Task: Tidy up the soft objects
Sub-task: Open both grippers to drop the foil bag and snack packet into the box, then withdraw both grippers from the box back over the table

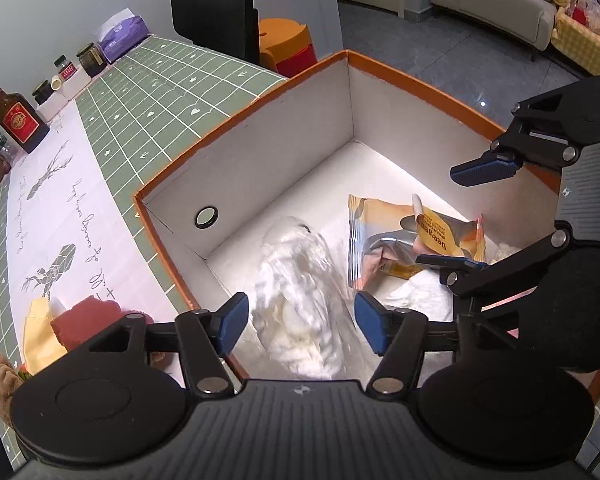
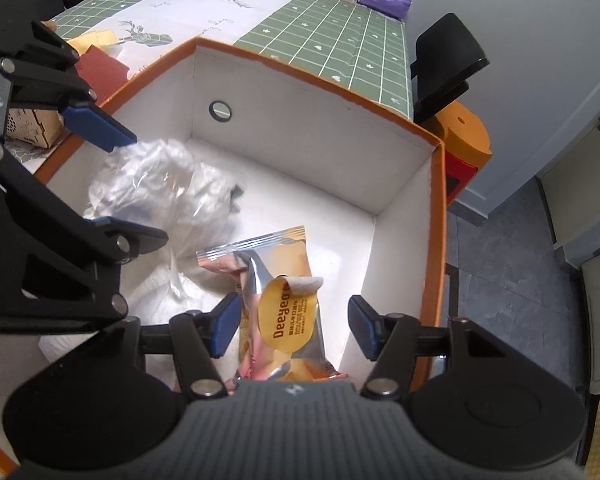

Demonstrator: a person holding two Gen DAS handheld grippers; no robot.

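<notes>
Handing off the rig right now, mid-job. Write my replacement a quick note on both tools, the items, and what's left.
Left tool: open, empty, above the clear plastic bag of white stuffing.
Right tool: open, empty, over the yellow-and-silver Deeyeo snack packet.
Both items lie inside the orange-rimmed white cardboard box.
Left: dark red cloth, yellow fabric piece and brown plush toy on the green grid tablecloth.
</notes>
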